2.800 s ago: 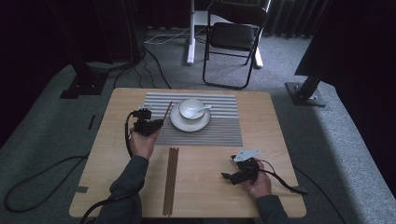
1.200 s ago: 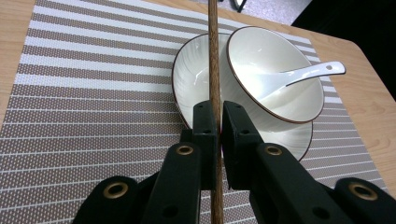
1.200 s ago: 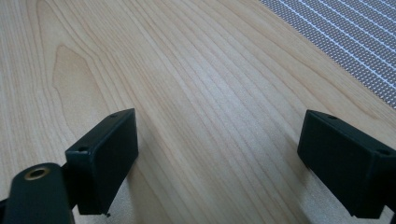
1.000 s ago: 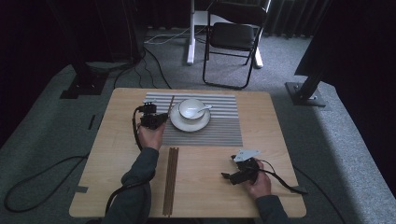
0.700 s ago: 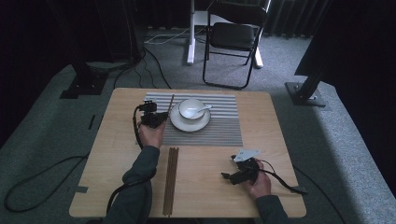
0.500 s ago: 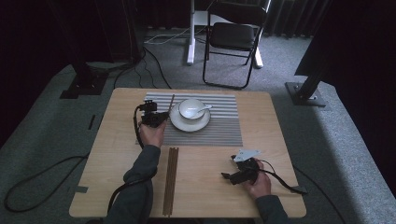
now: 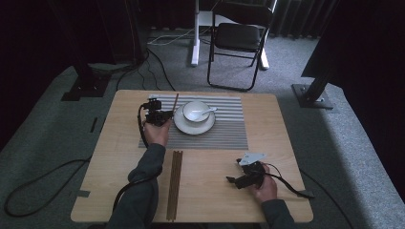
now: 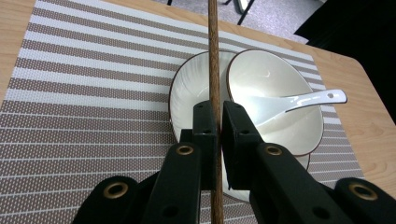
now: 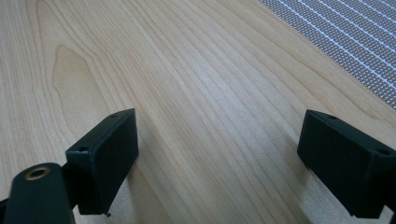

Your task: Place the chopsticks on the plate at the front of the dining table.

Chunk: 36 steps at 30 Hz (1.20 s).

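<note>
Chopstick [image 8: 214,70] pinched in left gripper [image 8: 218,122] beside plate [image 8: 187,93] rim — right gripper [image 9: 217,154] wide, bare table [image 9: 187,70]

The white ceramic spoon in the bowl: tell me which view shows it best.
The left gripper view shows the white ceramic spoon best: close up, lying in the cream ceramic bowl, handle over the rim. The high view shows it tiny. The right gripper view shows wooden table and the striped placemat instead.
</note>
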Available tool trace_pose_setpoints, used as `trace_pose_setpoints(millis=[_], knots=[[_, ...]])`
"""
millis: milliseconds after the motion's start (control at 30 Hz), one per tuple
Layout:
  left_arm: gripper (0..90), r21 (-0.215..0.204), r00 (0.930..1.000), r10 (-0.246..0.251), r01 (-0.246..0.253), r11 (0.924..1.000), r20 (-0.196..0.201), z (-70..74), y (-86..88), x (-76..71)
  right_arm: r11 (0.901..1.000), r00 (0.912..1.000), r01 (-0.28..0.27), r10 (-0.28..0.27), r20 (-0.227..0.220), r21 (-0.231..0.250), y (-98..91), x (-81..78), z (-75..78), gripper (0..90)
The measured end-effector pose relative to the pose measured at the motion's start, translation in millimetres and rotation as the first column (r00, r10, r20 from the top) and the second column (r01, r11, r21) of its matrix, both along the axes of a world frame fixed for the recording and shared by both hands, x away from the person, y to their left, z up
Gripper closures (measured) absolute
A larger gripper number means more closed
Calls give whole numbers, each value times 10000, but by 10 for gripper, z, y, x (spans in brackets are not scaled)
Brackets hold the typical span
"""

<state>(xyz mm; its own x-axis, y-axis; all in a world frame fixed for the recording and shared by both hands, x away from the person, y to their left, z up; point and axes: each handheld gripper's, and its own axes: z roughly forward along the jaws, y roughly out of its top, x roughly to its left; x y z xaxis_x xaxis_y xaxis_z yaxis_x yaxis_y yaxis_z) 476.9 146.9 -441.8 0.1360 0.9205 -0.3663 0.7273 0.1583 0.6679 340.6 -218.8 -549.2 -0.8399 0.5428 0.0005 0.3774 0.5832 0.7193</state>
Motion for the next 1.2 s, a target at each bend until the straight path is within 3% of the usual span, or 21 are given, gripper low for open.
trace_pose_setpoints(millis=[867,1200], knots=[[850,-454,9995,242,-251,9987,-186,-18,-104,207,10000,10000,13,-13,-3,11,1,-1,-1,118],[850,-362,9993,249,-259,9990,-279,-39,-159,271,10000,10000,18,-18,-4,13,1,-2,0,118]])
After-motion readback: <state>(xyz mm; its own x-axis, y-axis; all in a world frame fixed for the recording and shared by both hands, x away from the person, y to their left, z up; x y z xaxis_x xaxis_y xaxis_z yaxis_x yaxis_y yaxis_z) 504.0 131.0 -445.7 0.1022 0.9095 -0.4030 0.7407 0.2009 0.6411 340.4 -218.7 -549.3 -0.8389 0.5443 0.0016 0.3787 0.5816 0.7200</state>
